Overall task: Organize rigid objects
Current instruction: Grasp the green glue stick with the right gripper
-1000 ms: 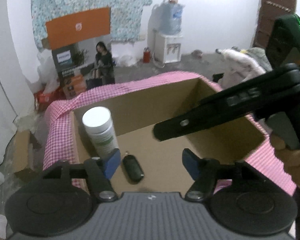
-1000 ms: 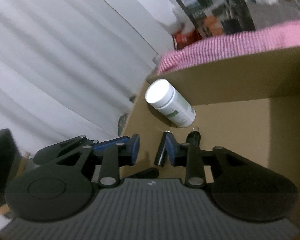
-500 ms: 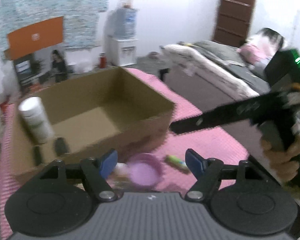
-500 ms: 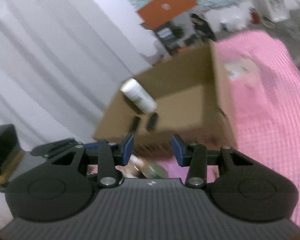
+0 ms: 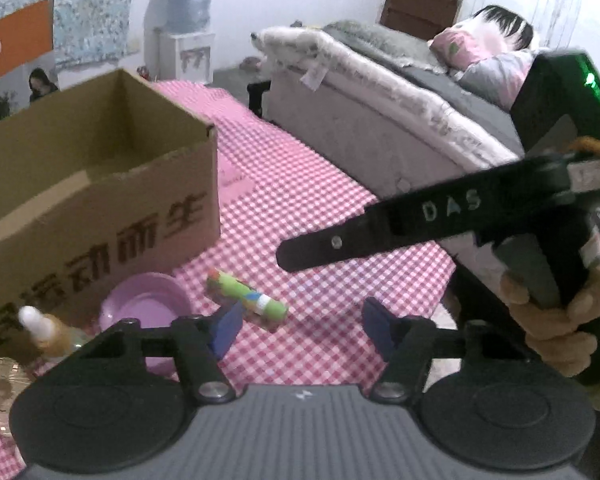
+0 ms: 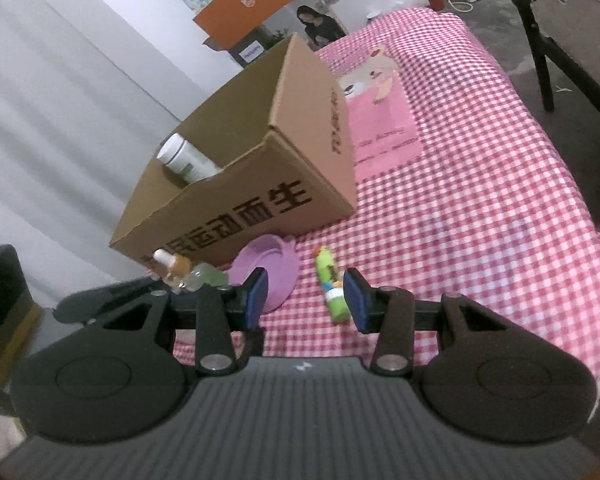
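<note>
A cardboard box [image 6: 260, 184] stands on the pink checked table; it also shows in the left wrist view [image 5: 100, 184]. A white pill bottle [image 6: 186, 159] stands inside it. In front of the box lie a purple dish [image 6: 272, 268], a green marker-like tube [image 6: 330, 284] and a small clear bottle with a white cap [image 6: 180, 270]. The same dish [image 5: 144, 300], tube [image 5: 246, 296] and small bottle [image 5: 46, 330] show in the left wrist view. My left gripper [image 5: 300, 326] is open and empty above the tube. My right gripper [image 6: 306, 300] is open and empty, just before the tube.
A bed [image 5: 380, 92] with grey and white bedding stands right of the table. A dark chair [image 6: 556, 60] is at the table's far right edge. A clear glass piece [image 5: 0, 384] lies at the near left. White curtains [image 6: 60, 100] hang left.
Both grippers have pulled back out of the box and now hover over the table in front of it. The right gripper's jaws have opened wider.
</note>
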`<state>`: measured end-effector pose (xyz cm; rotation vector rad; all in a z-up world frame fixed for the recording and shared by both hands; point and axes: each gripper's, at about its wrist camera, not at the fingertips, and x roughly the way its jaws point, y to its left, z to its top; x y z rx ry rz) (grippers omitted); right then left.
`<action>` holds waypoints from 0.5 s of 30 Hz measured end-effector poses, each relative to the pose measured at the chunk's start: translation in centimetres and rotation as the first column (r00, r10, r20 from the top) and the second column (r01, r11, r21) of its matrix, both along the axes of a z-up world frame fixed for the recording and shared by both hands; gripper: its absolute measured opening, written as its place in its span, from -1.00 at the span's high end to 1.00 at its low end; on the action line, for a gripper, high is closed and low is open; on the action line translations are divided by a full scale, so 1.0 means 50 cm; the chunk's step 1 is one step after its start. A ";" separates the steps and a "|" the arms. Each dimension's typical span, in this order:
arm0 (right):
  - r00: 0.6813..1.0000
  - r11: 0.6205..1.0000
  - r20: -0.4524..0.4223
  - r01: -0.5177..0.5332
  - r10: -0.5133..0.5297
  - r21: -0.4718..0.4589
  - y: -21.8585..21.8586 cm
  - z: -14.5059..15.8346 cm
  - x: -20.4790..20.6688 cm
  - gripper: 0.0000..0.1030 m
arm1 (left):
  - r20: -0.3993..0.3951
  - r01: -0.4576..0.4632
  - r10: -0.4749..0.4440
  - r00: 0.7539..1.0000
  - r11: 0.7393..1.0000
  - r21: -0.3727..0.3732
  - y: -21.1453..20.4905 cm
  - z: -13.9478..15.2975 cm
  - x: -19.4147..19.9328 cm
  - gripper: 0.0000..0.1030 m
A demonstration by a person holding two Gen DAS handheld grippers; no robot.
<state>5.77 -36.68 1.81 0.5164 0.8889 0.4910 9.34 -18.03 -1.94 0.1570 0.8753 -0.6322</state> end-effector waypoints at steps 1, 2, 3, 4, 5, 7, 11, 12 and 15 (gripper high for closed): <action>1.000 1.000 -0.001 0.001 -0.001 0.000 -0.006 -0.001 0.005 0.20 | 0.003 0.004 -0.004 1.000 1.000 0.000 -0.004 -0.007 0.001 -0.23; 1.000 1.000 -0.002 0.004 -0.004 0.000 -0.005 -0.003 0.012 0.20 | 0.003 0.004 -0.004 1.000 1.000 0.003 -0.007 -0.014 0.003 -0.22; 1.000 1.000 -0.006 0.009 -0.009 -0.002 -0.007 -0.007 0.018 0.20 | 0.000 0.004 -0.004 1.000 1.000 0.006 -0.010 -0.020 0.006 -0.18; 1.000 1.000 -0.010 0.008 -0.008 -0.001 -0.011 -0.010 0.026 0.20 | -0.004 0.003 -0.003 1.000 1.000 0.010 -0.011 -0.025 0.008 -0.12; 1.000 1.000 -0.016 0.005 -0.005 0.004 -0.012 -0.015 0.032 0.20 | -0.010 -0.002 0.002 1.000 1.000 0.013 -0.011 -0.030 0.012 -0.09; 1.000 1.000 -0.032 0.001 0.000 0.014 -0.013 -0.022 0.046 0.23 | -0.022 -0.008 0.008 1.000 1.000 0.016 -0.013 -0.038 0.021 -0.02; 0.998 1.000 -0.060 -0.012 0.013 0.025 -0.005 -0.044 0.069 0.29 | -0.044 -0.017 0.018 0.999 1.000 0.014 -0.012 -0.048 0.032 0.13; 0.998 0.999 -0.068 -0.018 0.020 0.028 -0.002 -0.049 0.075 0.29 | -0.047 -0.020 0.021 0.999 1.000 0.015 -0.012 -0.051 0.036 0.14; 0.994 0.999 -0.095 -0.044 0.045 0.017 0.012 -0.064 0.091 0.41 | -0.066 -0.037 0.039 0.997 0.999 0.020 -0.010 -0.061 0.047 0.14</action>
